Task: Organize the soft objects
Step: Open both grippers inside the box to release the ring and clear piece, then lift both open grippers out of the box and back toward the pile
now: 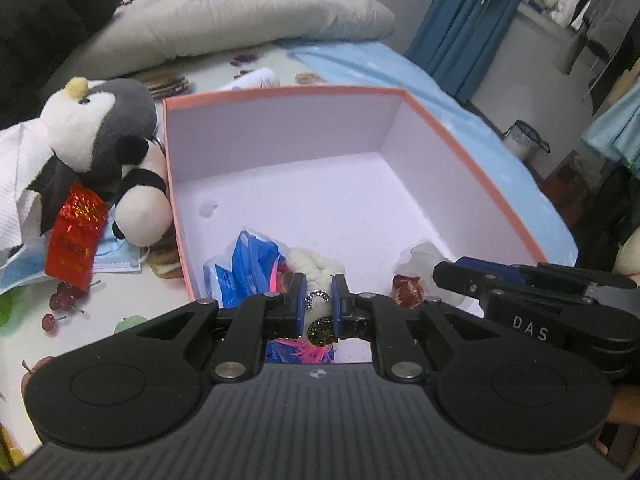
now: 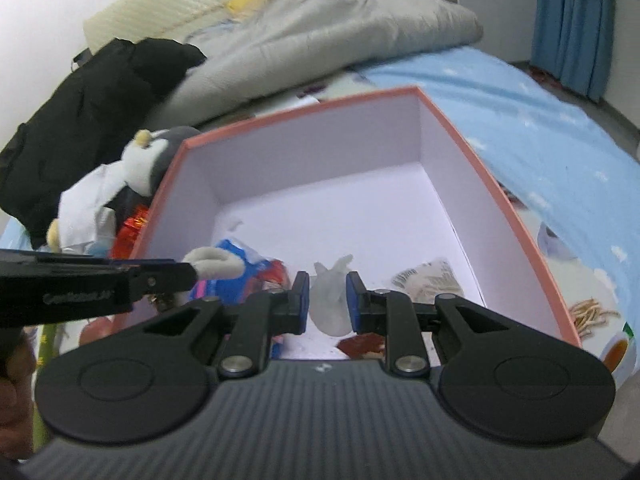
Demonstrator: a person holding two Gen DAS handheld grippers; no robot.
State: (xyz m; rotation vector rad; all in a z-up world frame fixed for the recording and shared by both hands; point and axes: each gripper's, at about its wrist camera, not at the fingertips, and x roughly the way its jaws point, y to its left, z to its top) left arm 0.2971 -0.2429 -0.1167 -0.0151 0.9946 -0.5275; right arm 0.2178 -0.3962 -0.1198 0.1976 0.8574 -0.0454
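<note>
A salmon-pink box (image 1: 472,164) with a white inside stands open on the bed. Over its near end my left gripper (image 1: 319,300) is shut on a white fluffy soft toy (image 1: 316,270) with sparkly trim. It enters the right wrist view from the left as the left gripper (image 2: 188,272), the soft toy (image 2: 216,264) sticking out past its tips. My right gripper (image 2: 328,304) is shut on a crumpled white translucent bag (image 2: 330,300) low inside the box (image 2: 500,196). A blue plastic bag (image 1: 244,268) and a red wrapper (image 1: 406,290) lie on the box floor.
Left of the box lie a grey penguin plush (image 1: 100,128), a panda plush (image 1: 140,200), a red packet (image 1: 76,236) and a blue face mask (image 1: 116,260). A grey duvet (image 1: 240,12) and a black jacket (image 1: 40,12) lie behind. A clear packet (image 2: 428,280) sits in the box's right corner.
</note>
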